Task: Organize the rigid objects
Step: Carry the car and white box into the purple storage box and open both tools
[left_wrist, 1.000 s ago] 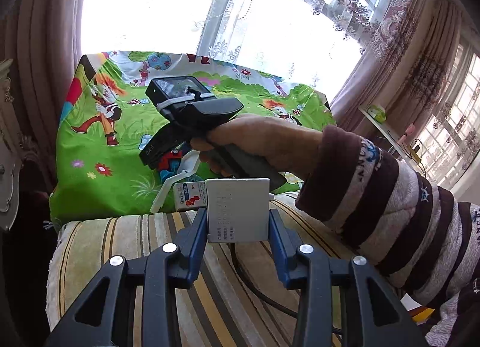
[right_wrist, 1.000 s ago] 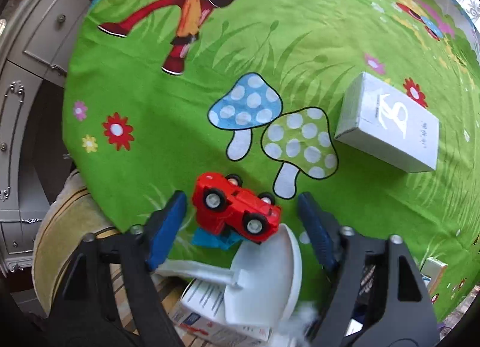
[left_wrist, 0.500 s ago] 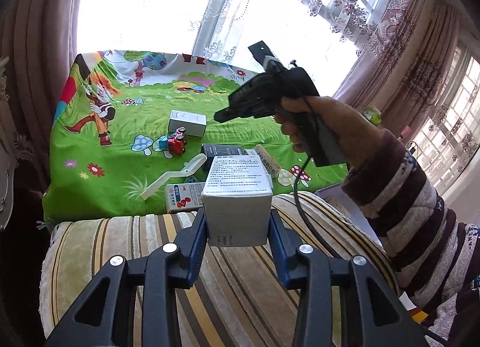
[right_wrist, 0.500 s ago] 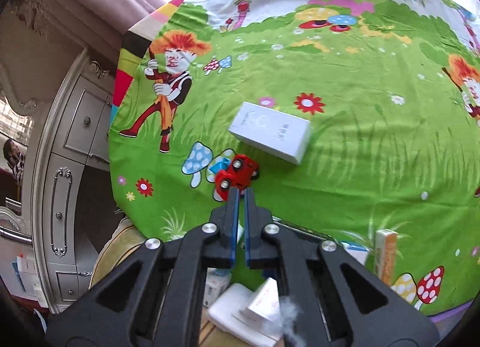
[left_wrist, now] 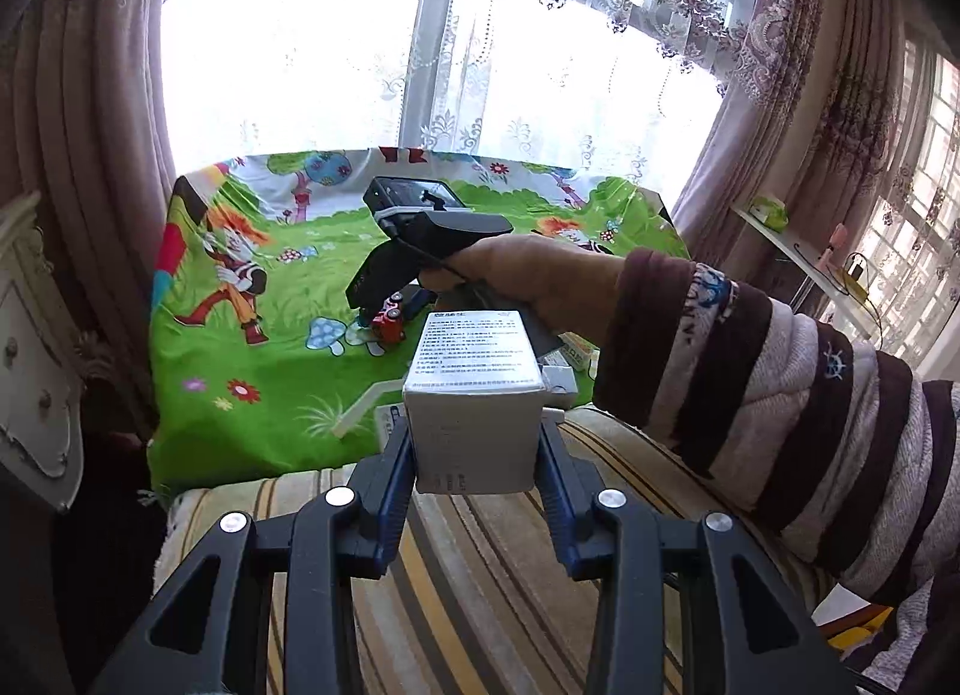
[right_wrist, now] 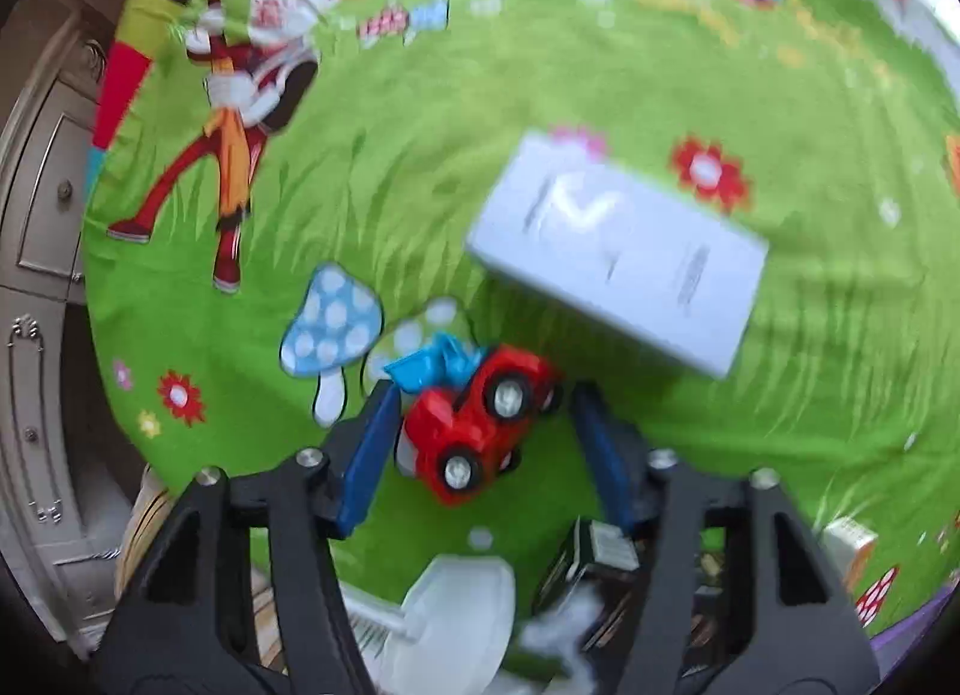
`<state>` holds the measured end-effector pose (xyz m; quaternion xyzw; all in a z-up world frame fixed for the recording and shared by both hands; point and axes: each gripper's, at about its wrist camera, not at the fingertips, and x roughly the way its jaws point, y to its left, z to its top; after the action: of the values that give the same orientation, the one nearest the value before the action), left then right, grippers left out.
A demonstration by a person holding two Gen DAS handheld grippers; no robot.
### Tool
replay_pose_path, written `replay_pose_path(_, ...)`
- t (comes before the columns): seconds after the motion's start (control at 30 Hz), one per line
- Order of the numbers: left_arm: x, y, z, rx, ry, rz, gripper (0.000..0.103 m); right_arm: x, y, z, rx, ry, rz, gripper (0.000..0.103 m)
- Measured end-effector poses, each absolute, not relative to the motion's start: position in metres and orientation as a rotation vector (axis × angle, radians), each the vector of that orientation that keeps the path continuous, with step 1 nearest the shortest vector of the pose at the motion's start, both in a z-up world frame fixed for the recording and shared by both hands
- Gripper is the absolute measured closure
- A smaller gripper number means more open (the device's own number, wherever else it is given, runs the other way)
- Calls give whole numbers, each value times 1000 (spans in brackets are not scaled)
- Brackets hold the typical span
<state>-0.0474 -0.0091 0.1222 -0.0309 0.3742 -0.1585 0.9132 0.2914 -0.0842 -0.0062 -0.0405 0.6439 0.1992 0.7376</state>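
Observation:
My left gripper [left_wrist: 477, 446] is shut on a grey-white printed carton [left_wrist: 474, 383], held above the striped cushion [left_wrist: 480, 575]. On the green cartoon cloth [right_wrist: 420, 155] a red toy car [right_wrist: 474, 431] lies on its side with its wheels showing and a blue piece [right_wrist: 438, 365] at its far end. My right gripper [right_wrist: 485, 404] points steeply down with the car between its jaws, which are opening; the right pad stands clear of the car. In the left wrist view the right gripper [left_wrist: 372, 299] hangs over the red toy car [left_wrist: 387, 323], held by a hand in a striped sleeve.
A white flat box [right_wrist: 618, 251] lies just beyond the car. Nearer me are a white plastic scoop [right_wrist: 450, 611], a dark small box [right_wrist: 594, 563] and further small cartons at the cloth's near edge. A pale cabinet [right_wrist: 42, 275] stands to the left.
Half a second ago the right gripper was shut and raised away from the car; now it is low again, with its jaws apart around the car. The left gripper has risen slightly with its carton.

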Motion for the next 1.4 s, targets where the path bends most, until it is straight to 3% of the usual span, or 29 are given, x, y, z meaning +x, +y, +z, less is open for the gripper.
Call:
replay_pose_path(0.13,-44,-11,124,-64,768,-340,63,267,-126,15,17,1322,489,49)
replay_pose_path(0.4,-26,-80,127,-16,774,-518,63,180,-306,71,183,1127,403,49)
replay_pose_path(0.77,-22,-180,127,70,807,-718,63,49,-502,21,302,1137,89,48)
replay_pose_path(0.8,-23,-188,127,79,808,-730,63,39,-515,13,302,1145,40,43)
replay_pose_path(0.83,-23,-195,126,86,809,-739,63,27,-528,3,311,1138,-17,29)
replay_pose_path(0.87,-23,-201,126,89,813,-749,63,17,-538,-2,329,1117,-61,24)
replay_pose_path(1.1,-10,-254,112,99,852,-813,62,-51,-589,1,349,962,-359,23)
replay_pose_path(1.2,-2,-280,99,110,891,-831,52,-70,-587,-8,368,959,-387,23)
replay_pose_path(1.27,0,-287,94,114,892,-812,38,-71,-579,-11,355,968,-400,23)
replay_pose_path(1.4,-1,-283,90,97,913,-816,37,-97,-596,13,346,966,-380,23)
